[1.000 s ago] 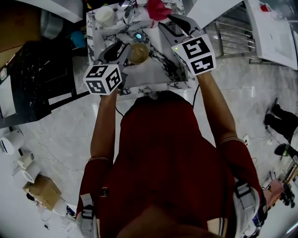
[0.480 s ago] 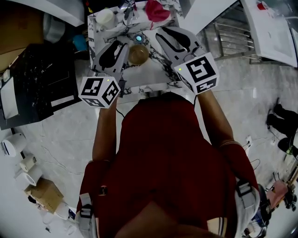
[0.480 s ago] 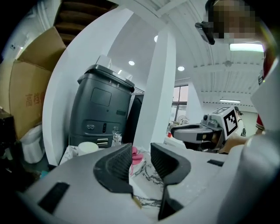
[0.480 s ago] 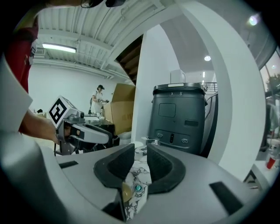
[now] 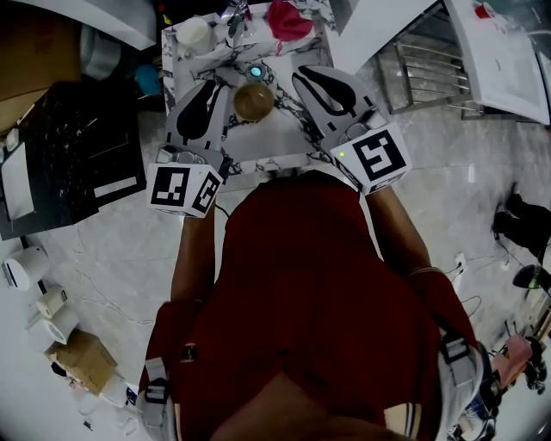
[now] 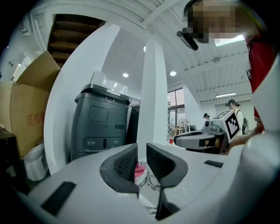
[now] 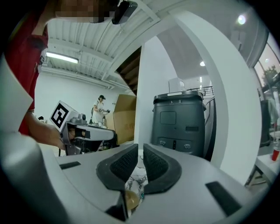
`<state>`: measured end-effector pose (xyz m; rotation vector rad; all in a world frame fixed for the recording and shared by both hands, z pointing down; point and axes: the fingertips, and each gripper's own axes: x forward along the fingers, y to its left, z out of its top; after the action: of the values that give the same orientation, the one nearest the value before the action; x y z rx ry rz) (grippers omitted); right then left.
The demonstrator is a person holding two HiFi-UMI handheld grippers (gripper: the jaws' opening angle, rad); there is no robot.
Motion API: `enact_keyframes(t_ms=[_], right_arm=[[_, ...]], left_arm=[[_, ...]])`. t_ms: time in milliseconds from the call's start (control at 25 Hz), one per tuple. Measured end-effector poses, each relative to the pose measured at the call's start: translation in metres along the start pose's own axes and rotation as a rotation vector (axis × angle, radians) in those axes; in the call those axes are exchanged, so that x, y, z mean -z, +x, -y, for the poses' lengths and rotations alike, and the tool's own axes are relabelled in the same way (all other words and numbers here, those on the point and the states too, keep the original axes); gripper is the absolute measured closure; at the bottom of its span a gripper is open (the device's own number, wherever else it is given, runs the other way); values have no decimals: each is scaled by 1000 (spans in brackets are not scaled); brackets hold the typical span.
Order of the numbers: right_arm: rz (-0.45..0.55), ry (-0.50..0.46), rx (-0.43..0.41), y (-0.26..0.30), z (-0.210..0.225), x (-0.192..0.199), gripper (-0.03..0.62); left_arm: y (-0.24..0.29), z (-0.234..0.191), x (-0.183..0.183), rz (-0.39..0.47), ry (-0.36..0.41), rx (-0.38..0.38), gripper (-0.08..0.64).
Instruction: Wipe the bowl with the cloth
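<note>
**Cloth far and right of the bowl, nearer the right tongs**

The bowl (image 5: 254, 101) stands upright on the marble tabletop (image 5: 258, 142), between the two tongs and below them. It is slightly closer to the left tongs (image 5: 215, 86) than to the right tongs (image 5: 303, 76). The cloth (image 5: 288, 19), a crumpled red heap with no clear long axis, lies at the far edge of the tabletop, past the bowl and a little to its right.

Both tongs point roughly level toward the far side, over the tabletop rather than on it. The left tongs (image 6: 141, 151) have just been closing and stand at a narrow gap. Nothing is between the pads, and the cloth (image 6: 139, 169) shows far off through the gap. The right tongs (image 7: 140, 151) have also just been closing, down to a thin slit, and hold nothing. The bowl (image 7: 131, 199) sits below and just short of their tips.

The cloth has not been picked up. I judge the right tongs the better placed to take it, by reaching farther and down, with the left tongs then free to steady the bowl.
</note>
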<state>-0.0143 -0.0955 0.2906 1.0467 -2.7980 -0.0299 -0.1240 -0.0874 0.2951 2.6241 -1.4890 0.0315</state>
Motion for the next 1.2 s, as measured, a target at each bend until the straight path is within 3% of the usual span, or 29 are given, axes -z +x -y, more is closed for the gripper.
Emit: enact_keyframes(t_ms=[360,1200], right_arm=[[48,21,-28,-5,-10,-3,592],[50,34,-63,0,-25,0,594]], left_arm=[[-6,8,-5,30,22,-16,554],[-23,14,-7,60,6,-15,554]])
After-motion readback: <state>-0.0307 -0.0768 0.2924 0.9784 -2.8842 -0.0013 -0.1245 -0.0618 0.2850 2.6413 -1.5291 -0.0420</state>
